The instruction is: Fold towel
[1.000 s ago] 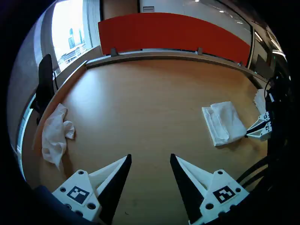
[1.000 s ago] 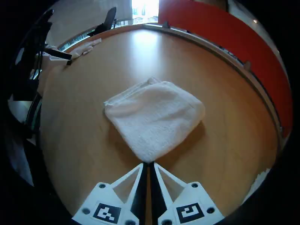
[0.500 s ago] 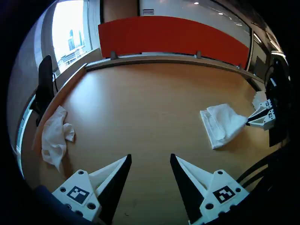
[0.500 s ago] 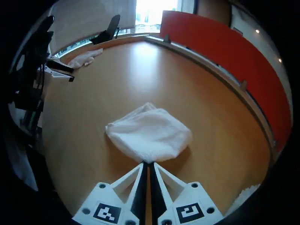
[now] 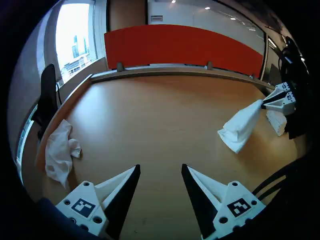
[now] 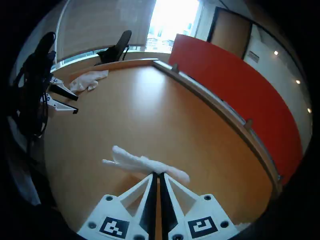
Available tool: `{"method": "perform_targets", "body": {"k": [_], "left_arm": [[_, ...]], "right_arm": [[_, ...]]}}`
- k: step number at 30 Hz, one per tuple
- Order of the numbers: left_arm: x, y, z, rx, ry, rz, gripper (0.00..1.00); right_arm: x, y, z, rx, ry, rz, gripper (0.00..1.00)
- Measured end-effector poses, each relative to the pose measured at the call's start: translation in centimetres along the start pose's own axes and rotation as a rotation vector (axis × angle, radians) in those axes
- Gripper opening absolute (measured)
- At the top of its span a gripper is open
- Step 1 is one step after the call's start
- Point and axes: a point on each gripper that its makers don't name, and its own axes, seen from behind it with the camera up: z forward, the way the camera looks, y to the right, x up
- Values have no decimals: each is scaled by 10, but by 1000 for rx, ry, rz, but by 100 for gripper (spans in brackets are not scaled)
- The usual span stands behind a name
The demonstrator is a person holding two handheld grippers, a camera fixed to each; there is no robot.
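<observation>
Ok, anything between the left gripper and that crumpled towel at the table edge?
Nothing visible. The left gripper is open over the table, and only bare wood lies between it and the crumpled towel. The right gripper holds the other towel up on the opposite side.

1. The left gripper (image 5: 160, 166) points forward and slightly down, its two fingers spread wide with nothing between them.
2. The right gripper (image 6: 157, 175) has its fingers pressed together, pinching an edge of the towel (image 6: 144, 164).
3. In the left gripper view, the right gripper sits higher, well apart from the left one.
</observation>
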Motion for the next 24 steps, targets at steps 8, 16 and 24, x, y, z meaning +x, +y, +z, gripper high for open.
{"method": "perform_targets", "body": {"k": [8, 16, 24], "left_arm": [[8, 3, -5, -10, 23, -1, 76], [16, 11, -6, -24, 42, 6, 75], [19, 18, -7, -37, 45, 16, 75]], "right_arm": [[26, 19, -19, -40, 35, -16, 4], [24, 42, -40, -86, 27, -22, 4], [10, 72, -62, -126, 4, -17, 4]]}}
